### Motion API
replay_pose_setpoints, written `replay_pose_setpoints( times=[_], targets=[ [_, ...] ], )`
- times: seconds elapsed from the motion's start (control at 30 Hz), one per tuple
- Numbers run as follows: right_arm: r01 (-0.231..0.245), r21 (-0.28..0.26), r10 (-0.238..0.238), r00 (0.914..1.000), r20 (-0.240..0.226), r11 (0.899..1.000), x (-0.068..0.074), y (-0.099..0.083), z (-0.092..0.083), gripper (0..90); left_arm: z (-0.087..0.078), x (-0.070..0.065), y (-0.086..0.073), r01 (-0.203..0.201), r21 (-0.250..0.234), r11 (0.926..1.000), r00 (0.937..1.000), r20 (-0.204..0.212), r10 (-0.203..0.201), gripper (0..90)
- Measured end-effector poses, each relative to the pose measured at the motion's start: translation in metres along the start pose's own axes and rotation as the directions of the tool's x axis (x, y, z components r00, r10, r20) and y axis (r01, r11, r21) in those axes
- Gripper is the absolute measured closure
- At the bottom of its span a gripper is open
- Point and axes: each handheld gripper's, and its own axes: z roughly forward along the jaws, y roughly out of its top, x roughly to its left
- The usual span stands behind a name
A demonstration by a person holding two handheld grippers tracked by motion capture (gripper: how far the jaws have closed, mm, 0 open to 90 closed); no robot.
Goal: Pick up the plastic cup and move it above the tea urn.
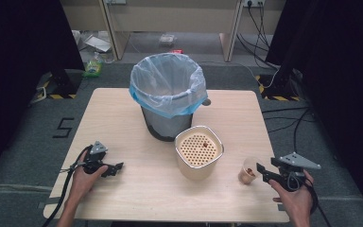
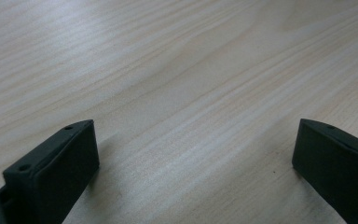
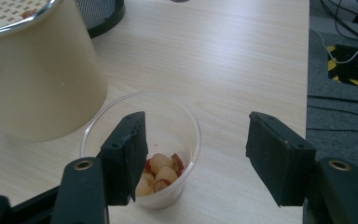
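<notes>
Our right hand-held gripper [image 3: 193, 158] hangs spread above the clear plastic cup [image 3: 142, 149].
The cup holds food bits near the bench's [image 1: 137, 189] right edge; our left hand-held gripper [image 2: 193, 154] rests spread.

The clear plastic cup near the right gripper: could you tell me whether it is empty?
Not empty. The cup stands upright on the table with a few pale and reddish pieces at its bottom.

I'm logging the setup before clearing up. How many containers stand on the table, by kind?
Bin lined with a plastic bag: 1
Beige canister with a perforated top: 1
Clear plastic cup of food pieces: 1
Total: 3
</notes>
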Motion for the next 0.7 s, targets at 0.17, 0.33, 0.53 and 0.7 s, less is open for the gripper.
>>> replay_pose_setpoints(
  times=[0.17, 0.33, 0.53, 0.7],
  targets=[
    [0.009, 0.018, -0.009, 1.0, -0.004, 1.0, -0.003, 0.003, 0.01, 41.2, 0.0, 0.0, 0.0, 0.0, -0.001, 1.0, 1.0, 0.0, 0.0, 0.0],
    [0.027, 0.026, -0.027, 0.9996, -0.007, 0.999, -0.004, 0.004, 0.015, 48.4, 0.0, 0.0, 0.0, 0.0, 0.0, 1.0, 1.0, 0.0, 0.0, 0.0],
    [0.039, 0.045, -0.038, 0.9988, -0.032, 0.998, -0.004, 0.005, 0.024, 54.1, 0.0, 0.0, 0.0, 0.0, 0.001, 1.0, 1.0, 0.001, 0.0, 0.0],
    [0.055, 0.072, -0.051, 0.9976, -0.048, 0.996, -0.003, 0.006, 0.034, 58.5, 0.0, 0.0, 0.0, 0.0, 0.0, 1.0, 1.0, 0.0, 0.0, 0.0]
  ],
)
